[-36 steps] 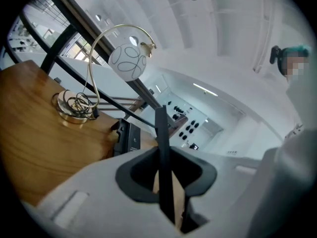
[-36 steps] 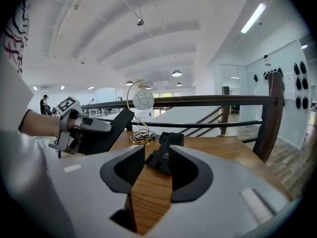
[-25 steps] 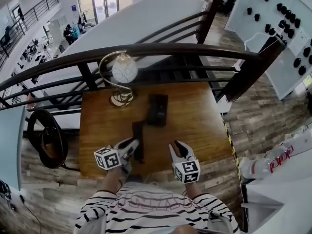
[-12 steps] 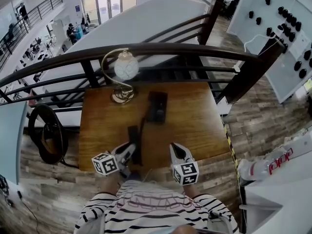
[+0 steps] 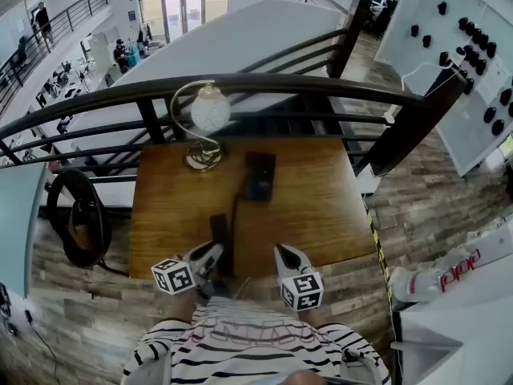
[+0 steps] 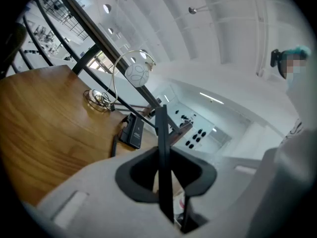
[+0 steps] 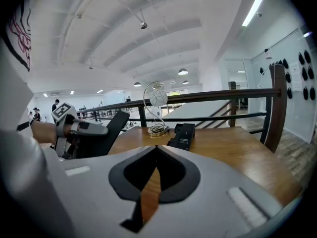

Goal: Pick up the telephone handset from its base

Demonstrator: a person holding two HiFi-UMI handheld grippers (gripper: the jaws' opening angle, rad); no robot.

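The handset (image 5: 219, 233) is already off its base (image 5: 259, 175) and sits in the left gripper (image 5: 215, 255), over the near edge of the bench (image 5: 321, 207). In the head view its long axis runs away from the person, pointing roughly at the base. The base lies further out, near the middle of the bench and well apart from the handset. A dark cord (image 5: 235, 207) seems to link the two, though it is thin and hard to trace.

In the left gripper view the jaws are partly closed and clamp the handset edge-on, a slim dark bar standing upright between them. In the right gripper view the handset slants up and looks clear of the wood, though its lower end is hidden there.

The right gripper (image 5: 286, 257) hovers just beside the left one on the person's right. Its jaws are together and hold nothing.

Judging from this, the pick is as good as made. Any further lift falls to the left hand, which is limited mainly by the cord back to the base. The lamp (image 5: 204, 123) beyond the base is well out of the way.
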